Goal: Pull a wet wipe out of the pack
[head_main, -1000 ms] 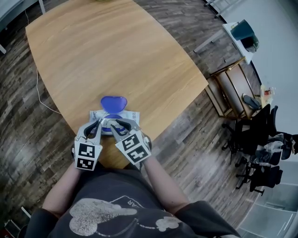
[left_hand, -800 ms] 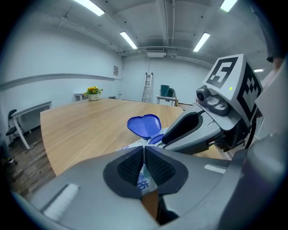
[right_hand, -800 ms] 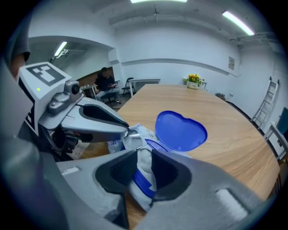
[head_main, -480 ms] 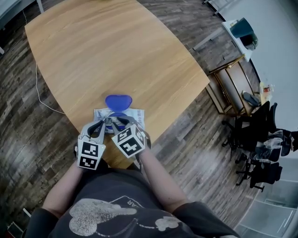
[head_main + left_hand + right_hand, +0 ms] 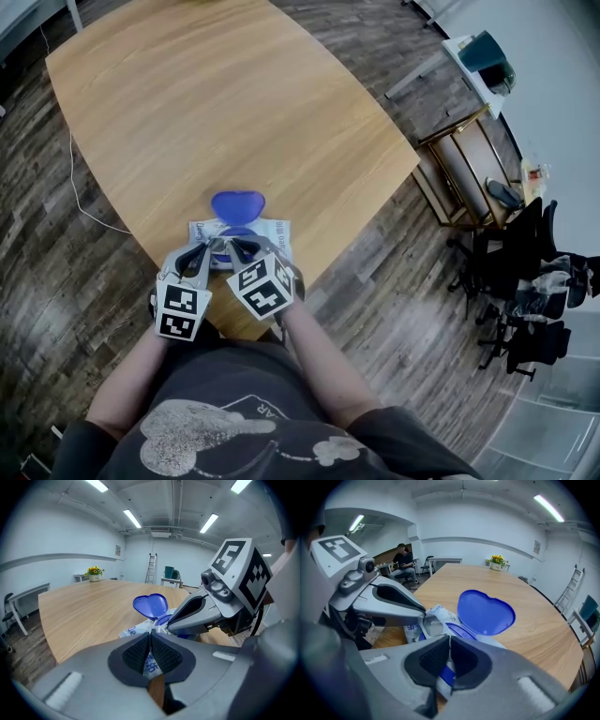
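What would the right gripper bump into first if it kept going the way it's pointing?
The wipe pack. The right gripper has just closed on its near edge, so going on it would probably push into the pack, short of the open blue lid.

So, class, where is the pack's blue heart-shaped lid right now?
In the head view, the blue lid stands flipped open on the far side of the wipe pack, close to the near edge of the wooden table, left of centre.
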### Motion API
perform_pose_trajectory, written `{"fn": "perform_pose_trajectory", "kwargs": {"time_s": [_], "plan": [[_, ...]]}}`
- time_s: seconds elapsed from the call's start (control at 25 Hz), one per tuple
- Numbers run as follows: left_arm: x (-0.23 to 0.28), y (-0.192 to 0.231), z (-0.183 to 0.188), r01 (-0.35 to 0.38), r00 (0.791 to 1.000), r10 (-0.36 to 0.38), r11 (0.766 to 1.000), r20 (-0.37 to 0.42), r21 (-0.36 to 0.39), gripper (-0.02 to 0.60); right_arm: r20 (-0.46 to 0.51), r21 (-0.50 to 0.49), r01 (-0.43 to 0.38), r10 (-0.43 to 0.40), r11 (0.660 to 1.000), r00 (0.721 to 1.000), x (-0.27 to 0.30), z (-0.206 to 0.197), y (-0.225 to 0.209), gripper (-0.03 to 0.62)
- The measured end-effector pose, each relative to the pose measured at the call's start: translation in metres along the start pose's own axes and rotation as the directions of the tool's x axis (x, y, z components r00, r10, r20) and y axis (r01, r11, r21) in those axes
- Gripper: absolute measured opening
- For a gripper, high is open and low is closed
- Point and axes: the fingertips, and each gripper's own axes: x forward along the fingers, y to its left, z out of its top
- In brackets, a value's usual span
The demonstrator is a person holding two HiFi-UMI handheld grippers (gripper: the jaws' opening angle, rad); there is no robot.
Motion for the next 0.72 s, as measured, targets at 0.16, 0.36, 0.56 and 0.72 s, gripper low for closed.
{"fn": "perform_pose_trajectory", "kwargs": {"time_s": [0.16, 0.36, 0.56, 0.72], "plan": [[-0.001, 0.004, 0.002, 0.004, 1.0, -0.004, 1.0, 0.005, -0.006, 0.032, -0.003, -0.015, 0.02, -0.02, 1.0, 1.0, -0.005, 0.004, -0.002, 0.002], [0.0, 0.004, 0.005, 0.01, 1.0, -0.01, 1.0, 0.012, -0.012, 0.032, 0.025, -0.008, 0.032, -0.032, 0.999, 0.999, -0.02, 0.009, -0.007, 0.002], [-0.001, 0.004, 0.005, 0.007, 1.0, -0.007, 1.0, 0.007, -0.011, 0.032, 0.082, 0.005, 0.059, -0.059, 0.998, 0.995, -0.039, 0.013, -0.016, 0.002], [-0.001, 0.003, 0.004, 0.013, 1.0, -0.012, 1.0, 0.01, -0.024, 0.032, 0.144, 0.028, 0.088, -0.091, 0.996, 0.985, -0.058, 0.016, -0.029, 0.002]]}}
